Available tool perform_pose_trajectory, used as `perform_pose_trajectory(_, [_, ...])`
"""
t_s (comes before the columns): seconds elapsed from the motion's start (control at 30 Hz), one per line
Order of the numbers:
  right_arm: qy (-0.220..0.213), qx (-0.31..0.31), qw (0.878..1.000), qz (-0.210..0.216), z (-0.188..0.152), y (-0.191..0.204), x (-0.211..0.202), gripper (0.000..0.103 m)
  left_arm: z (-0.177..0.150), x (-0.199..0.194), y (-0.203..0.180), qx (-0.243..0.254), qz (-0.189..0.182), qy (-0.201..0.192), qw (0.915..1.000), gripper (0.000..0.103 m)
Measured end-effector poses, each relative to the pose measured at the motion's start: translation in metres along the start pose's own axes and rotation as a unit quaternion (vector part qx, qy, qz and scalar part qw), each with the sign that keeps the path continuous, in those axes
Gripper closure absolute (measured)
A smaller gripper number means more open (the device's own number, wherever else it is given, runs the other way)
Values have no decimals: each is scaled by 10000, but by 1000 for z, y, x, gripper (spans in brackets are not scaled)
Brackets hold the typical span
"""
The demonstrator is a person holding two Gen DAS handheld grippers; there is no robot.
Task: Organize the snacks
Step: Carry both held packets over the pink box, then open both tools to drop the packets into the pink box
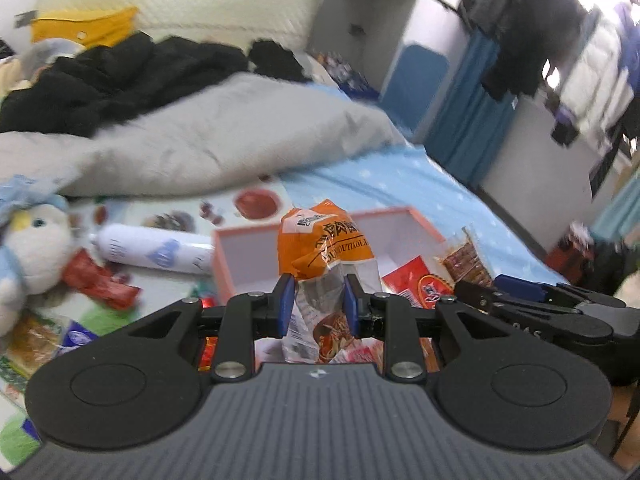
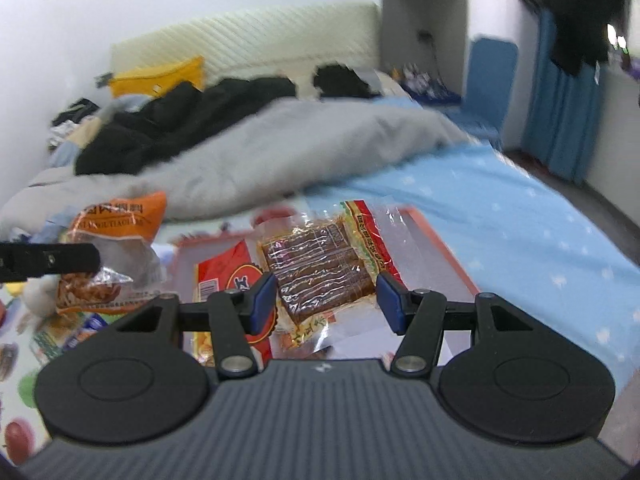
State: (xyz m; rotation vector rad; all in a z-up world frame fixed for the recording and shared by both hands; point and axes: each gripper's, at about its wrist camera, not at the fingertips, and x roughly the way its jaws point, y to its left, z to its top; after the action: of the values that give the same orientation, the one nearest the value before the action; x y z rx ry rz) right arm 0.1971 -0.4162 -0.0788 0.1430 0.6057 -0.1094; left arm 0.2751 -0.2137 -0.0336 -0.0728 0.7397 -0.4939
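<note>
My left gripper (image 1: 316,306) is shut on an orange and clear snack packet (image 1: 324,240), held upright above the near side of a pink-rimmed white box (image 1: 396,213) on the bed. My right gripper (image 2: 326,300) is shut on a brown, clear-wrapped snack packet (image 2: 320,268), gripped across its width and tilted over the same box (image 2: 444,248). A red packet (image 2: 226,276) lies inside the box. In the right wrist view, the orange packet (image 2: 116,220) and a left finger (image 2: 52,260) show at the left. In the left wrist view, the right gripper (image 1: 496,286) enters from the right.
A plush toy (image 1: 32,248), a white bottle (image 1: 156,248), a red wrapper (image 1: 100,280) and other packets lie on a fruit-print mat (image 1: 256,204) to the left. A grey blanket (image 1: 224,140) and black clothes (image 1: 120,76) lie behind. Blue sheet (image 2: 500,208) spreads right.
</note>
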Motion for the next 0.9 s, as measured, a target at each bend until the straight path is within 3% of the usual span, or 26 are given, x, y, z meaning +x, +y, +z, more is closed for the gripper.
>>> perform_pose_trajectory(0.17, [420, 6, 9991, -75, -19, -16, 30, 45, -9, 49, -19, 203, -44, 498, 9985, 72])
perform_pose_trajectory(0.4, [728, 0, 9973, -47, -34, -27, 58, 44, -22, 91, -10, 189, 84, 992, 9948, 72])
perform_pose_trajectory(0.57, [728, 162, 9972, -37, -36, -32, 65, 46, -25, 92, -5, 234, 221, 929, 9952, 71])
perform_pose_trajectory(0.63, [699, 274, 9972, -42, -37, -36, 65, 46, -24, 89, -3, 207, 173, 923, 9954, 63])
perform_pose_trajectory(0.67, [680, 338, 9971, -22, -37, -37, 63, 41, -23, 87, -3, 203, 156, 904, 9956, 61])
perform_pose_trajectory(0.7, [645, 397, 9971, -18, -36, -38, 62, 30, -23, 85, -2, 223, 172, 866, 9958, 56])
perform_pose_trajectory(0.77, [558, 407, 9976, -20, -34, -37, 56, 22, -20, 79, -1, 231, 184, 811, 9963, 53])
perform_pose_trajectory(0.9, [497, 515, 9974, 64, -31, -34, 49, 22, -16, 63, 2, 215, 144, 655, 9975, 51])
